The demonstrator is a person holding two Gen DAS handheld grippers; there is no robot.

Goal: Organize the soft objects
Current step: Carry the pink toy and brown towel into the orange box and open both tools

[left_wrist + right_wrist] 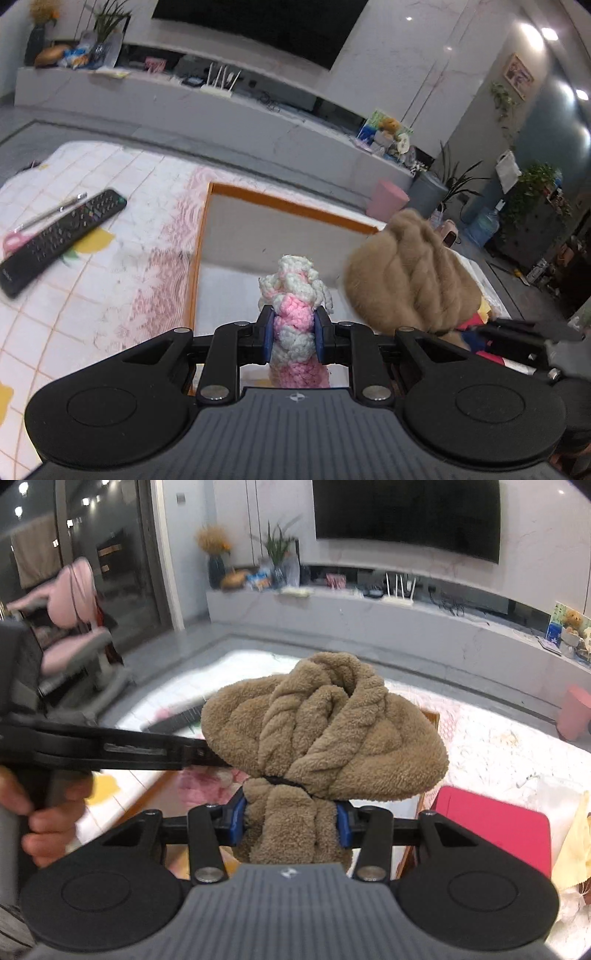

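My left gripper (294, 334) is shut on a pink and white crocheted soft piece (295, 295), held upright above an orange-rimmed box (288, 205) with a pale inside. My right gripper (291, 821) is shut on a brown fluffy knotted cloth bundle (325, 723), tied with a dark band. That brown bundle also shows in the left wrist view (406, 273), to the right of the crocheted piece. The left gripper's body (110, 747) crosses the right wrist view from the left, held by a hand (40, 812). The pink piece shows faintly below it.
A black remote (62, 238) and a pen (55, 212) lie on the patterned tablecloth (122, 258) left of the box. A red flat item (495, 827) and yellow cloth (576, 845) lie at the right. A TV bench, pink stool (389, 199) and pink chair (74, 602) stand beyond.
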